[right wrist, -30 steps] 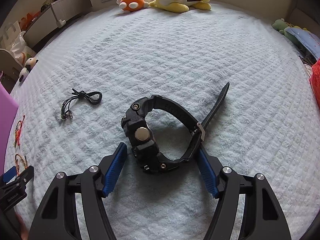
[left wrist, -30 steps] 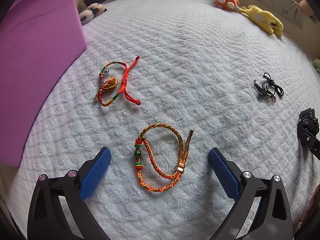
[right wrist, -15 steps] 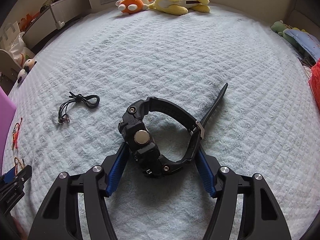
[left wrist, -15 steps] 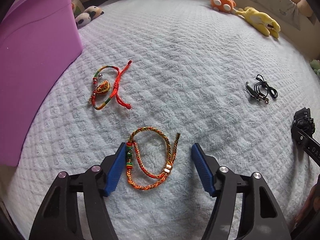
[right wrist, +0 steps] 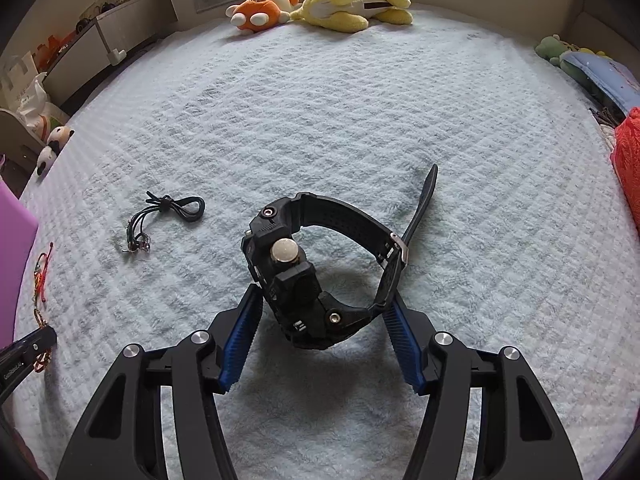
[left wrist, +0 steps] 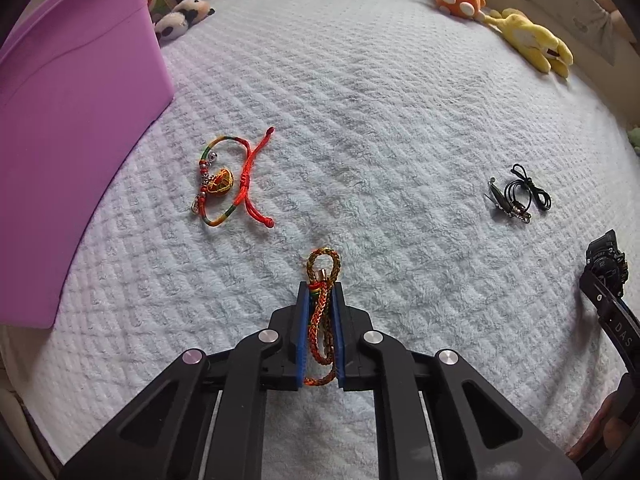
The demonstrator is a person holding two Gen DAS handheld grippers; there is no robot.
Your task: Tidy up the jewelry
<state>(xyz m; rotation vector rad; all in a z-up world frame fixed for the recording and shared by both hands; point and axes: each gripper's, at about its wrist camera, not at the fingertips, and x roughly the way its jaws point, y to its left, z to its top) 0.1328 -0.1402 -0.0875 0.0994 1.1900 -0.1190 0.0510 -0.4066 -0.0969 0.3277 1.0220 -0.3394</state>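
Note:
My left gripper (left wrist: 320,292) is shut on a braided orange-green bracelet (left wrist: 322,276), squeezed flat between the blue pads on the white blanket. A red cord bracelet with an orange charm (left wrist: 228,182) lies further ahead to the left, near a purple box (left wrist: 72,120). A black cord necklace (left wrist: 516,196) lies to the right; it also shows in the right wrist view (right wrist: 160,220). My right gripper (right wrist: 324,300) is closed around a black sports watch (right wrist: 308,268), pads touching its case and strap. The watch also shows in the left wrist view (left wrist: 604,264).
Orange (right wrist: 260,8) and yellow (right wrist: 352,6) plush toys lie at the blanket's far edge. A panda plush (left wrist: 180,20) sits behind the purple box. A red cloth (right wrist: 628,160) and blue-green items (right wrist: 592,72) are at the right edge.
My left gripper has closed fully on the braided bracelet, folding it flat. My right gripper has closed in slightly on the watch, which has tilted a little.

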